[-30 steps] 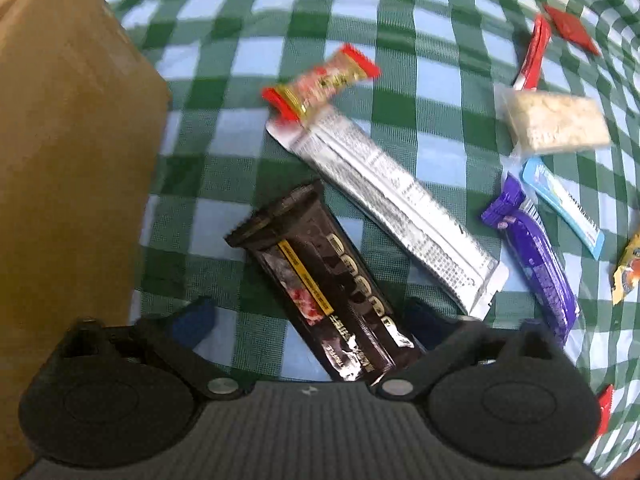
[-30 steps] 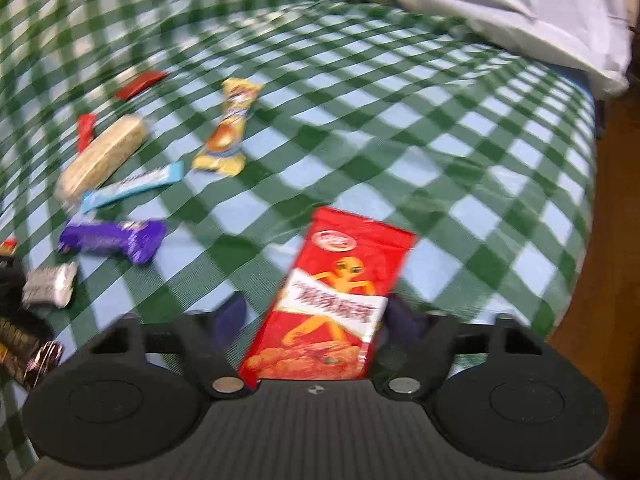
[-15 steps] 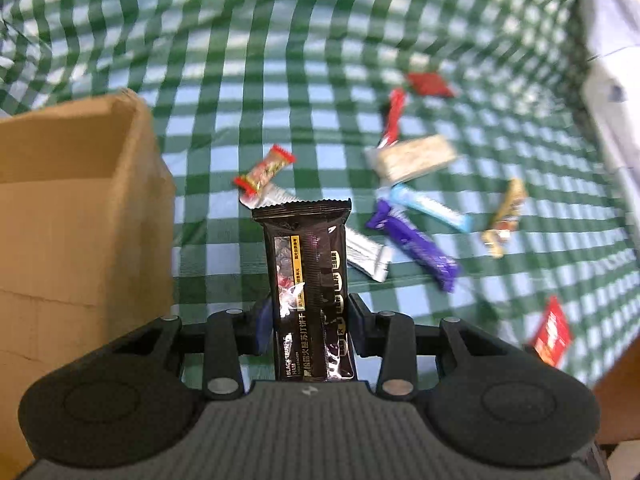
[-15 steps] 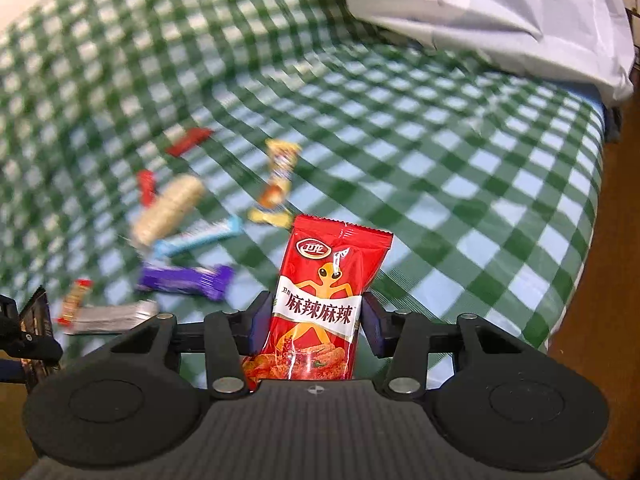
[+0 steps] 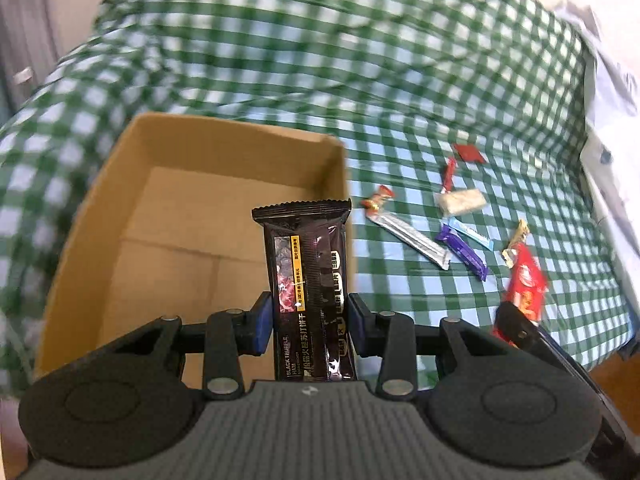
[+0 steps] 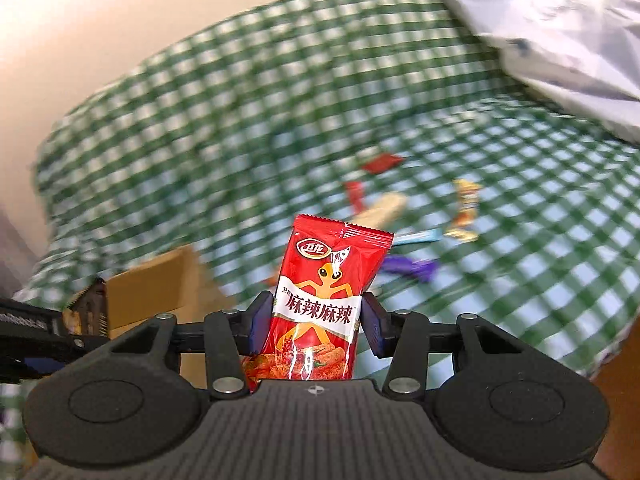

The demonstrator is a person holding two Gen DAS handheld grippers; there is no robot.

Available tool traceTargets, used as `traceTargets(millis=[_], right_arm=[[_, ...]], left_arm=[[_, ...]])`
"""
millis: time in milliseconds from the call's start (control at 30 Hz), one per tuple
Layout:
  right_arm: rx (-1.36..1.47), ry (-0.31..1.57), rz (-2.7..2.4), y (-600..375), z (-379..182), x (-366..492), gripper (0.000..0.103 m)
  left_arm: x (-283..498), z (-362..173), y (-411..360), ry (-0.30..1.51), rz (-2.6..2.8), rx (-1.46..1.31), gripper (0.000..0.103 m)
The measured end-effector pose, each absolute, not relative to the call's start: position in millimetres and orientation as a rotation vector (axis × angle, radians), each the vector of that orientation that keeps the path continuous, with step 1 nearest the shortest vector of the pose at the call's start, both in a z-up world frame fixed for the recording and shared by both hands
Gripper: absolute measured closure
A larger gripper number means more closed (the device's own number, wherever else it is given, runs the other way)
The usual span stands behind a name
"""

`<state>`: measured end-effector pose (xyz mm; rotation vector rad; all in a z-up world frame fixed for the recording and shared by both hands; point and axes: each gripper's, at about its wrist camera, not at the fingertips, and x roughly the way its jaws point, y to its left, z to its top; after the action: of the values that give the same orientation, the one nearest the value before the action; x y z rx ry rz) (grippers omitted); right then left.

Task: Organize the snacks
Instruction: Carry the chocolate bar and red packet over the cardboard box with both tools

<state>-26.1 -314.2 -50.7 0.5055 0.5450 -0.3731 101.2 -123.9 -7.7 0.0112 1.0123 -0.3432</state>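
Clamping dark bar (image 5: 308,280), left gripper (image 5: 310,320) hung over open box (image 5: 200,140); right gripper (image 6: 316,320) pinched red packet (image 6: 328,292); loose snacks (image 5: 460,248) lay right of box.

A green-and-white checked cloth-covered bed (image 5: 400,80) carries an open brown cardboard box (image 5: 120,208), small scattered wrapped snacks (image 5: 460,246) beside it, and crumpled white bedding (image 6: 560,20)
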Motion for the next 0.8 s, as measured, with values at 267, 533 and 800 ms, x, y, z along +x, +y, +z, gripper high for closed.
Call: traceTargets(millis=[267,533,800], right_arm=[[0.430,0.601,-0.201,-224.3,-30.8,-21.5,0.054],[0.344,0.635,-0.180,-179.6,-19.5,-11.5,0.054],[0.305,0.673,-0.173,-159.6,-24.9,6.0,0.054]], left_arm=[[67.6,9.0,-29.7,0.943,-0.282,-0.074,0.060],[67.2,4.4,15.5,0.928,-0.255,-0.137,0.060],[77.6,-5.1,28.7,0.932,-0.245,-0.134,0.060]])
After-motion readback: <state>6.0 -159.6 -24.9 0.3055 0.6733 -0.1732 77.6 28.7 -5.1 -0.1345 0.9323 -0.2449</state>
